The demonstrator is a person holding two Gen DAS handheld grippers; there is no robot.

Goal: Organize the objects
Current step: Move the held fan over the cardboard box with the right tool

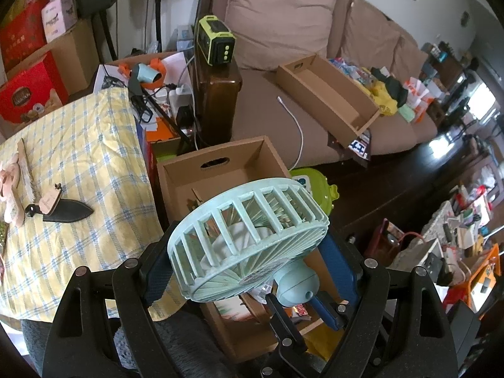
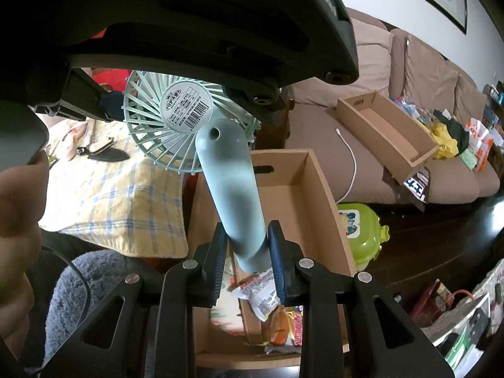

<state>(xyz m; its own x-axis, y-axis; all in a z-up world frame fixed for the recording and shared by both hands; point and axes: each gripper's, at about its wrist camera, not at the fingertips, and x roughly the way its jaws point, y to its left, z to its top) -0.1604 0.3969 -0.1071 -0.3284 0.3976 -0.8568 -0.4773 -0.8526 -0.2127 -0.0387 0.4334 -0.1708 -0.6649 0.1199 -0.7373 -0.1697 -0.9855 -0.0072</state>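
While both clamp it, fan (image 1: 249,239) between left claw (image 1: 252,271) and right claw (image 2: 247,264) above box (image 2: 318,195).

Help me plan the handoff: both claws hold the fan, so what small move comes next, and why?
Probably lower the fan into the cardboard box below. The left claw grips its cage, the right claw its handle, and it hangs above the box's opening.

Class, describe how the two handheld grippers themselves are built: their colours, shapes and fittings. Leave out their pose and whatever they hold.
Both the left gripper and the right gripper have matte black frames with triangular cut-outs and round silver rivets at the joints. Their fingers carry dark blue ribbed pads. Seen from the right wrist, the left gripper's housing is bulky black plastic with dark screws. A bare hand shows at the left edge.
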